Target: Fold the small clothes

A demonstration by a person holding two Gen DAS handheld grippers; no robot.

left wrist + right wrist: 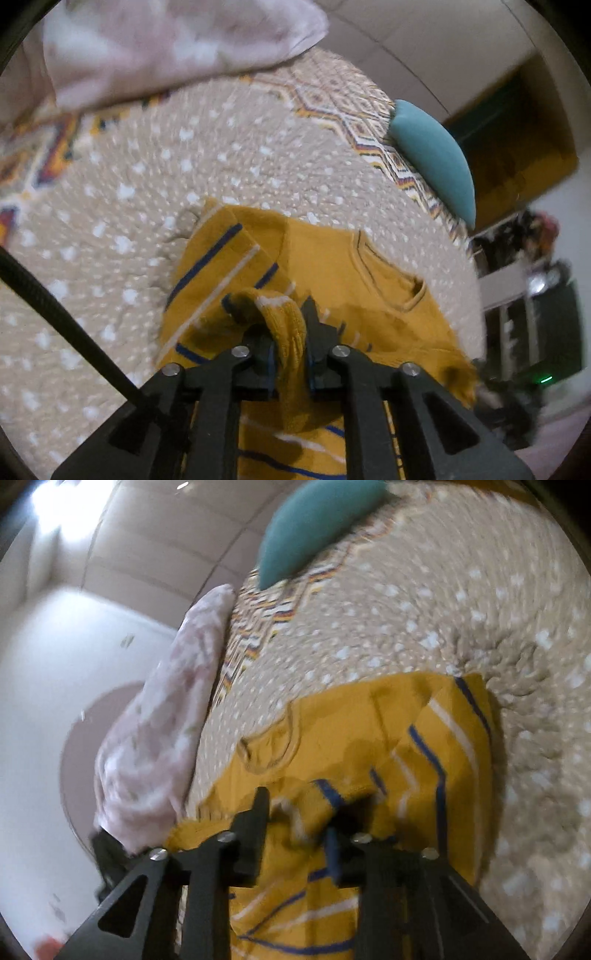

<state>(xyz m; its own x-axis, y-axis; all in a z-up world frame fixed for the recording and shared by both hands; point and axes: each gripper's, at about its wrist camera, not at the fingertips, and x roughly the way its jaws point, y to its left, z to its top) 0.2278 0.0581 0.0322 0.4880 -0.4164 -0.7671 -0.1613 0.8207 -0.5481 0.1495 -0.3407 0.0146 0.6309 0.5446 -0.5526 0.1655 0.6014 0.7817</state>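
Observation:
A mustard-yellow small garment [332, 266] with blue and white stripes lies on a beige, white-dotted bedspread [147, 177]. Its neckline [402, 291] faces right. My left gripper [280, 321] is shut on a raised fold of the yellow cloth, which fills the narrow gap between the pads and drapes over the left finger. In the right wrist view the same garment [351, 720] lies with its neckline [266, 746] to the left. My right gripper [301, 805] has its fingers apart, with a bunched striped edge lying loosely between them and the blue pad bare.
A teal pillow [432, 158] [314, 520] rests at the bedspread's patterned edge. A pale pink floral cloth [166, 44] [166, 716] lies bunched along another edge. A black cable [62, 317] crosses the lower left. Cluttered shelves [524, 277] stand beyond the bed.

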